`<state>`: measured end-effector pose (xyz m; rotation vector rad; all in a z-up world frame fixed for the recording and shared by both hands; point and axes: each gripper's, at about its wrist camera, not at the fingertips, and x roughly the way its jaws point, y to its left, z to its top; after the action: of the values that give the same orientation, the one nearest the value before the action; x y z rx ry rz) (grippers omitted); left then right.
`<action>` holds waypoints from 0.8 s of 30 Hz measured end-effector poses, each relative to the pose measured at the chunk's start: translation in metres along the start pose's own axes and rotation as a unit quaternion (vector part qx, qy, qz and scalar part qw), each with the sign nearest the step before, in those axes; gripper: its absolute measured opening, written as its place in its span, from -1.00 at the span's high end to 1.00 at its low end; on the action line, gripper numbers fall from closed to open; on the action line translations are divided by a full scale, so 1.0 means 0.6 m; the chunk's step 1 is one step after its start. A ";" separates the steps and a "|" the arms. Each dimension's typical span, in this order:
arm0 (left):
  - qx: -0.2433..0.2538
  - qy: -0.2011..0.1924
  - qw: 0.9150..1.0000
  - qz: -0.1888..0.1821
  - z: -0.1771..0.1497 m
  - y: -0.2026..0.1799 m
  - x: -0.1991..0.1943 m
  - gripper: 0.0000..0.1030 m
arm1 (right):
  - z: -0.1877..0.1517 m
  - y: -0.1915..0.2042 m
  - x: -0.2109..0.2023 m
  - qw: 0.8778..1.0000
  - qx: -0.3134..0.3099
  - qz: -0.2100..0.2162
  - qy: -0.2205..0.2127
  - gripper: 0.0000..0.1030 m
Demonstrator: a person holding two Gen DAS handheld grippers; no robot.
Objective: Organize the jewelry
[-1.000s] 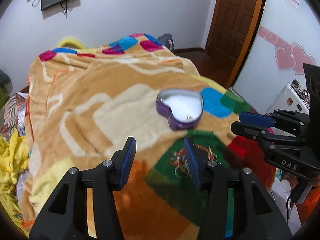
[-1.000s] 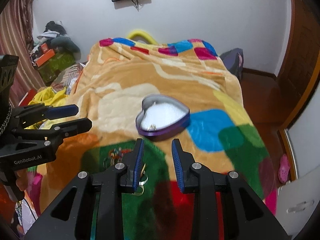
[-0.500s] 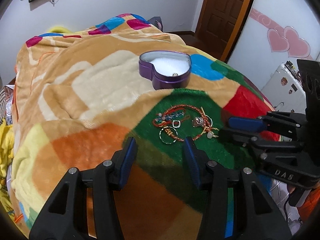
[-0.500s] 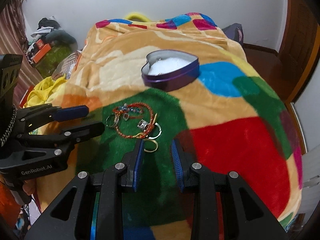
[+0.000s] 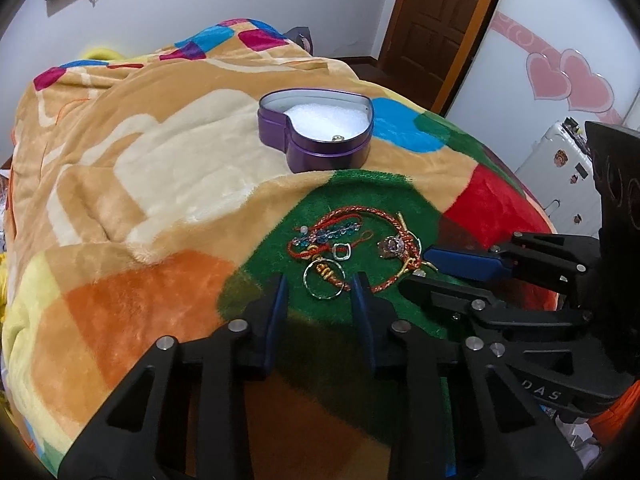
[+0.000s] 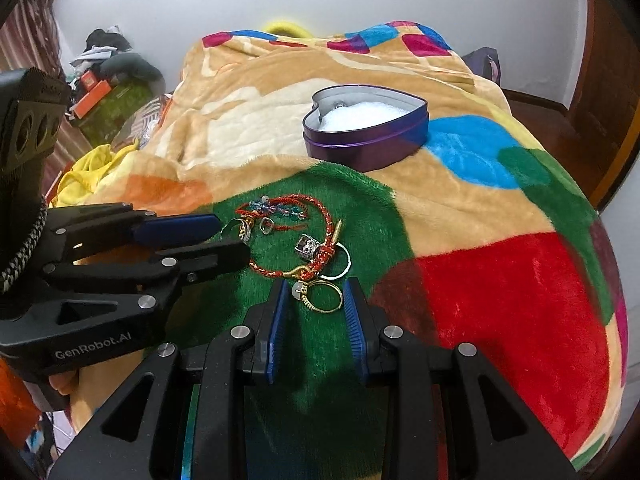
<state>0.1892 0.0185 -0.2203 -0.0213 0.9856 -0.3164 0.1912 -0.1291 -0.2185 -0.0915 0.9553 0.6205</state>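
A purple heart-shaped tin (image 5: 316, 132) with white padding stands open on the blanket; it also shows in the right wrist view (image 6: 366, 128). A small trinket (image 5: 338, 137) lies inside it. A pile of jewelry (image 5: 352, 246) lies on the green patch: red braided cords, beads and rings. My left gripper (image 5: 320, 294) is open and empty, just short of a silver ring (image 5: 323, 280). My right gripper (image 6: 316, 300) is open and empty, its tips on either side of a gold ring (image 6: 324, 298). Each gripper shows in the other's view, the right (image 5: 448, 276) and the left (image 6: 208, 240).
The colourful fleece blanket (image 5: 140, 200) covers a bed. A brown door (image 5: 436, 20) stands at the back right. Clutter and clothes (image 6: 108, 80) lie on the floor to the left of the bed. A white cabinet (image 5: 560, 168) stands to the right.
Both grippers have come down and in toward the jewelry pile on the green patch. The tin now sits farther up in both views. Both grippers stay open.
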 end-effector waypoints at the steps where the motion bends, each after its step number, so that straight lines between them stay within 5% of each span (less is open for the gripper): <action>1: 0.000 0.001 1.000 -0.002 0.000 -0.001 0.002 0.53 | -0.001 0.001 -0.001 1.000 -0.003 -0.002 -0.002 0.54; 12: -0.013 -0.017 1.000 -0.004 0.004 0.007 -0.021 0.60 | 0.005 0.005 -0.020 1.000 -0.009 -0.010 -0.015 0.54; 24: -0.009 -0.070 0.997 0.003 0.054 0.008 -0.073 0.60 | 0.057 -0.017 -0.070 0.997 0.001 -0.033 -0.076 0.54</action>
<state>0.1948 0.0313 -0.1671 -0.0553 0.8485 -0.2962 0.2042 -0.1450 -0.1673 -0.0732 0.8019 0.5578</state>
